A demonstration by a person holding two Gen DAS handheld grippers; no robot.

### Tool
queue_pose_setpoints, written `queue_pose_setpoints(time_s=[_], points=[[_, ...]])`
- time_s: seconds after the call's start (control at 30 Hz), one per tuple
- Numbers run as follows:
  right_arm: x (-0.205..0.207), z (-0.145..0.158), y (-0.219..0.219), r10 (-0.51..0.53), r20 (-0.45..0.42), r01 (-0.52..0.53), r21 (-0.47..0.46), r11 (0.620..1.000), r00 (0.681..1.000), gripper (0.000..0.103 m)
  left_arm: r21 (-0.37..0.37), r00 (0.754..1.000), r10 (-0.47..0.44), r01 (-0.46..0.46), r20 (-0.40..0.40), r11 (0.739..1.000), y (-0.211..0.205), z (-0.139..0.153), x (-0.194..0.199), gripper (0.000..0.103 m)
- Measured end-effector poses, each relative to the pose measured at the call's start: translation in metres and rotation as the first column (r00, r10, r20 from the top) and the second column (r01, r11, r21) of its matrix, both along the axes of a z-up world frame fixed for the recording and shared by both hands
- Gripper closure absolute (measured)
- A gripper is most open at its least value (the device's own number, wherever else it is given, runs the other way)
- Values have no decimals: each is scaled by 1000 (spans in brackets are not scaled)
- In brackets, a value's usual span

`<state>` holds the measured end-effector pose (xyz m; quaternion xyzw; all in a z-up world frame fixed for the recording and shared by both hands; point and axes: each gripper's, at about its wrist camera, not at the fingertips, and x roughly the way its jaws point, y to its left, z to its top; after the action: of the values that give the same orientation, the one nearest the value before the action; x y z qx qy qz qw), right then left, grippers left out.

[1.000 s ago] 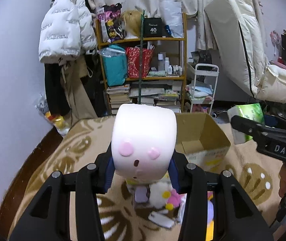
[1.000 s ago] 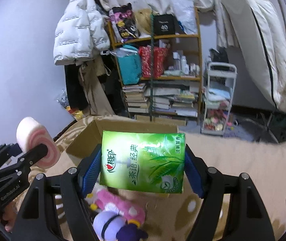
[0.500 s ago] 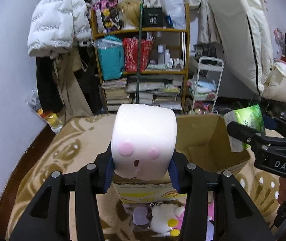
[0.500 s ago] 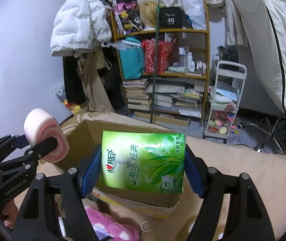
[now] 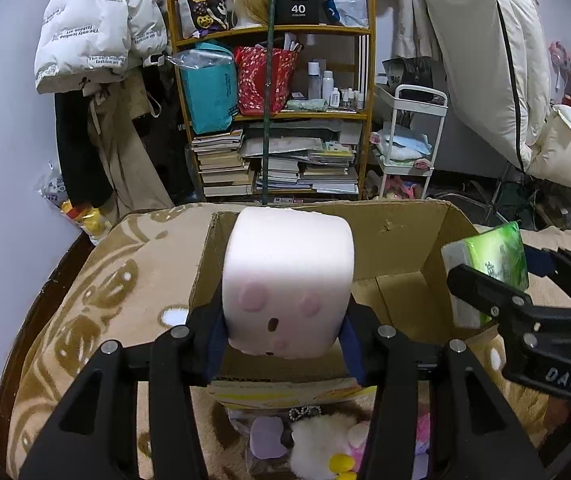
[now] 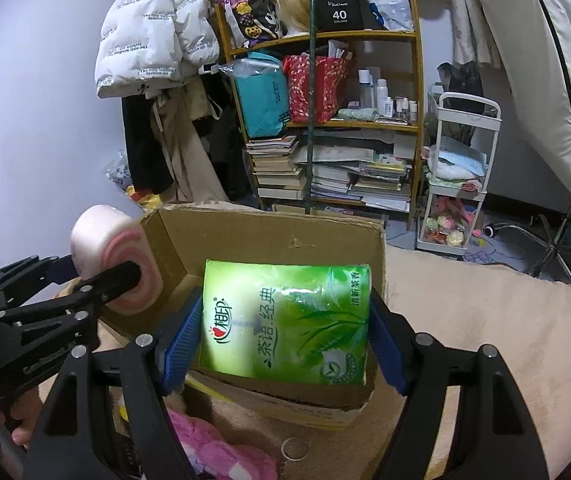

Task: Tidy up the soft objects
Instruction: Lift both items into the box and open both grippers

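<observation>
My left gripper point(image 5: 285, 328) is shut on a white roll-shaped plush with pink cheeks point(image 5: 287, 284) and holds it over the near left part of an open cardboard box point(image 5: 405, 236). The plush also shows in the right wrist view point(image 6: 115, 264), with a pink swirl end. My right gripper point(image 6: 285, 332) is shut on a green tissue pack point(image 6: 285, 320) above the box's point(image 6: 277, 240) near right side. The pack also shows in the left wrist view point(image 5: 489, 268). More plush toys lie on the rug below: a white one point(image 5: 321, 444) and a pink one point(image 6: 213, 452).
The box sits on a beige patterned rug point(image 5: 105, 300). Behind it stand a wooden shelf with books and bags point(image 5: 273, 120), a white trolley point(image 5: 405, 148), hanging coats point(image 5: 97, 40) and a folded mattress point(image 5: 485, 48).
Both grippers have moved forward and a little down with their loads. The box now looks closer and lies right under the plush and the tissue pack.
</observation>
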<state>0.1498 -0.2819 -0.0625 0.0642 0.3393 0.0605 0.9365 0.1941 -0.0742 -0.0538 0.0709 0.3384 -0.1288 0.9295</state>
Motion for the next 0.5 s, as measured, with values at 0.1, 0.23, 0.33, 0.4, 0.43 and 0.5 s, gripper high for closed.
queue_pose_setpoints(time_s=[0.1,0.23,0.33,0.4,0.43,0.5], points=[[-1,1,0,11,-6,-11,6,1000,1000,23,-1,1000,20,-20,12,1000,1,1,1,48],[-2,0,-3,3,-7,-3,20,1000,1000,17,8,999,32,-32,32,999,5,4,-4,38],[-3,3,-6,-5,1,5,33,999,1000,12,16,999,38,-39,34,999,7,5,-7,30],[-3,4,-7,-10,-1,10,38,999,1000,11,25,998,44,-45,40,999,9,6,-9,26],[-4,5,-8,-10,-2,10,41,999,1000,9,27,998,46,-47,42,999,9,6,-9,24],[-6,7,-9,-14,3,14,44,999,1000,5,28,998,50,-51,39,998,12,7,-11,22]])
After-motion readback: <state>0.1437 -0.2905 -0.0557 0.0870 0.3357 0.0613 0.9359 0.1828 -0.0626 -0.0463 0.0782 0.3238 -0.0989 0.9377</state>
